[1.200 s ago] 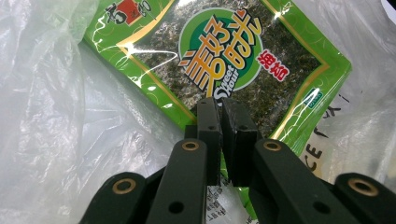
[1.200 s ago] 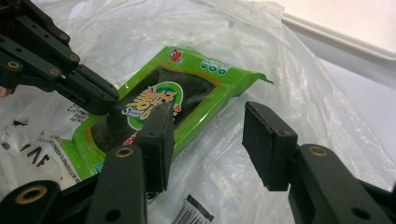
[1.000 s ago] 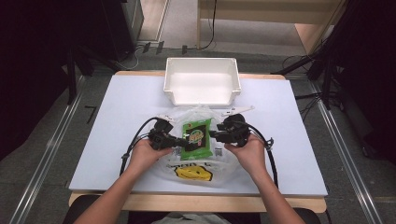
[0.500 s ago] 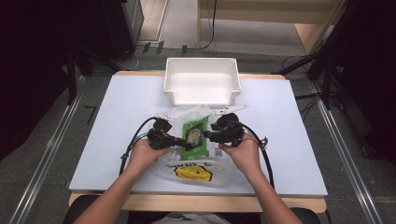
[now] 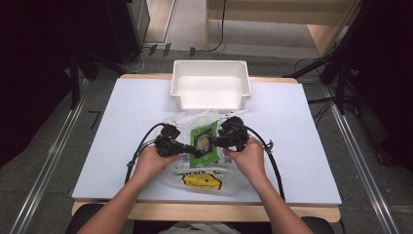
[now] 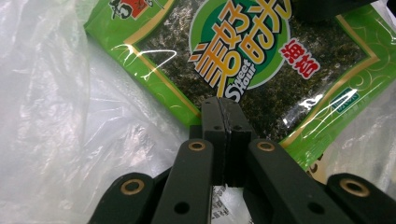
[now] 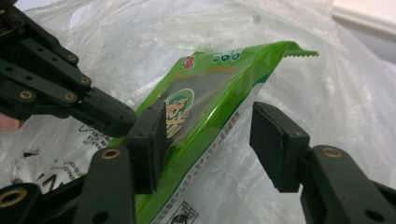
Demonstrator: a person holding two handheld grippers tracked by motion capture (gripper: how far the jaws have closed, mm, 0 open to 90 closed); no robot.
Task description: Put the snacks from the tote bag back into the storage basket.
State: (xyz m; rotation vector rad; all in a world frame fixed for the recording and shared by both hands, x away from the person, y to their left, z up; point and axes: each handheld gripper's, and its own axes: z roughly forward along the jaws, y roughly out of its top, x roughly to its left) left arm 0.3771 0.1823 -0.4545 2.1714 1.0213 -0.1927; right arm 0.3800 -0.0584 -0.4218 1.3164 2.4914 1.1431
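Since a second ago: right tool (image 5: 217,141) has slid inward along the green snack packet (image 5: 203,143), and its jaws have just been opening. The packet's edge sits between them; in the right gripper view one pad (image 7: 148,140) is against the film, the other stands clear, so no real grip there. Left tool (image 5: 190,149) hasn't budged.

Largest down:
- Counter (image 5: 122,117): white top, the person's forearms coming in from the near edge.
- White bin (image 5: 210,104): at the far side, nothing in it.
- Clear plastic bag (image 5: 214,168): yellow smiley print, lying crumpled mid-counter, just short of the bin.
- Packet: on top of or part-way out of the bag near its mouth; can't tell which from the high view. Tilted up off the film in the right gripper view.
- Left tool: jaws fully together. The left gripper view puts the tips right at the packet's near edge, over bag film. Whether they pinch the packet or the film I can't tell.

Progress, my read: looks like unpacking the bag into the bin. Packet is mostly exposed but not lifted free. Left to do: right tool re-grips, pulls the packet clear while left holds the bag down, then drops it in the bin.
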